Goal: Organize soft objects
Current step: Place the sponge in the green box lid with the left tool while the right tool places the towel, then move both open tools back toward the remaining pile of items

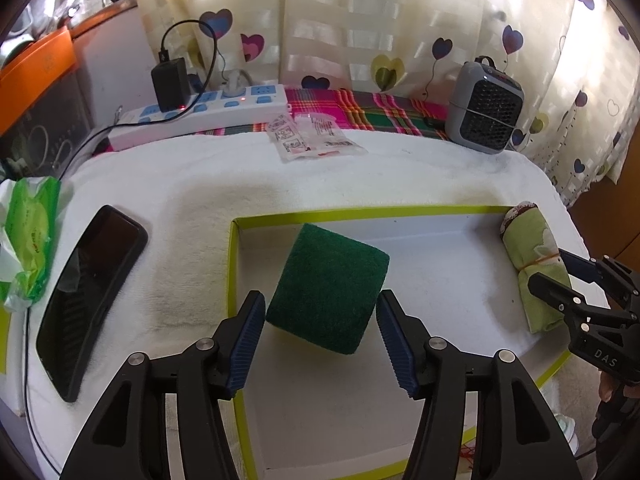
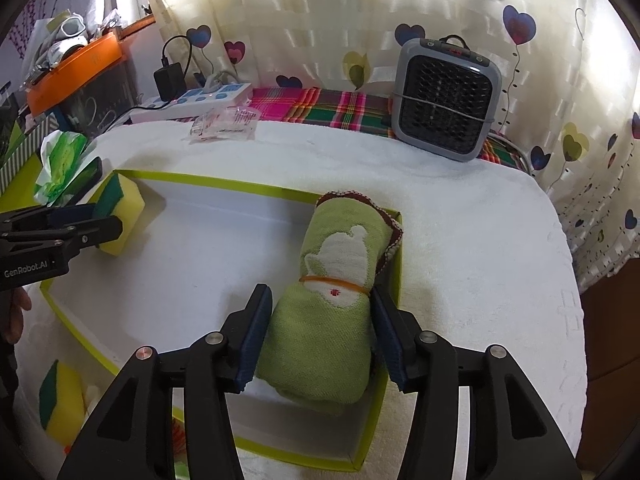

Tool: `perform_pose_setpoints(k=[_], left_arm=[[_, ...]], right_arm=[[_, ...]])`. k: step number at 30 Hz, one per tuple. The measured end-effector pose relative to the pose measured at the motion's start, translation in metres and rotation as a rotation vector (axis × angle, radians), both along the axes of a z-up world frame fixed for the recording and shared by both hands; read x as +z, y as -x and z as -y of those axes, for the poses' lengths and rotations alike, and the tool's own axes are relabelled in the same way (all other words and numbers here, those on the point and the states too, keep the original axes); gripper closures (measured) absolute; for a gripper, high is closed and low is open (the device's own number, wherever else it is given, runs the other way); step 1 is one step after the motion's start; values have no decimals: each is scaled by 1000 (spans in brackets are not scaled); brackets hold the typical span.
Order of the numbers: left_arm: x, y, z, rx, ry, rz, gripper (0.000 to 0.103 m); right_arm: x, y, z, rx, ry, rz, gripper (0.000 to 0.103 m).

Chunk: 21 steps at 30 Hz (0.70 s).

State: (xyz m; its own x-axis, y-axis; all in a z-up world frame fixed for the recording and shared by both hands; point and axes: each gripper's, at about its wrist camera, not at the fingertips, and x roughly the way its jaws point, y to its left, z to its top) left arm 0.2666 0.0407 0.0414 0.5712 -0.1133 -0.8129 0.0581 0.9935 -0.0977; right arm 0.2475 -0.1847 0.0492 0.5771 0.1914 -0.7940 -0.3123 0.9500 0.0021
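A shallow white box with a lime rim (image 1: 360, 213) (image 2: 200, 178) lies on the white towel. A sponge with a green scouring face (image 1: 328, 290) and yellow body (image 2: 120, 212) sits at the box's left side between the open pads of my left gripper (image 1: 320, 344); the pads stand just clear of it. A rolled green towel with an orange rubber band (image 2: 328, 304) (image 1: 534, 264) lies along the box's right wall. My right gripper (image 2: 322, 340) has its pads around the roll, touching or nearly touching its sides.
A black phone (image 1: 92, 296) and a green tissue pack (image 1: 30, 236) lie left of the box. A power strip (image 1: 200, 116), plastic packets (image 1: 312, 136) and a grey fan heater (image 2: 446, 100) stand at the back. Another sponge (image 2: 60, 404) lies near the front left.
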Motion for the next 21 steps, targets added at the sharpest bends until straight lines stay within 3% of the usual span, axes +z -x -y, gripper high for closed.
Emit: perform_pose_setpoints(k=[3,21], left_arm=[[4,3,2,-7,-3,18,43],[14,26,0,-3,12,40,43]], right_arm=[[3,2,2,-6,-7,6,44],[14,24,4,-18,-31,42,43]])
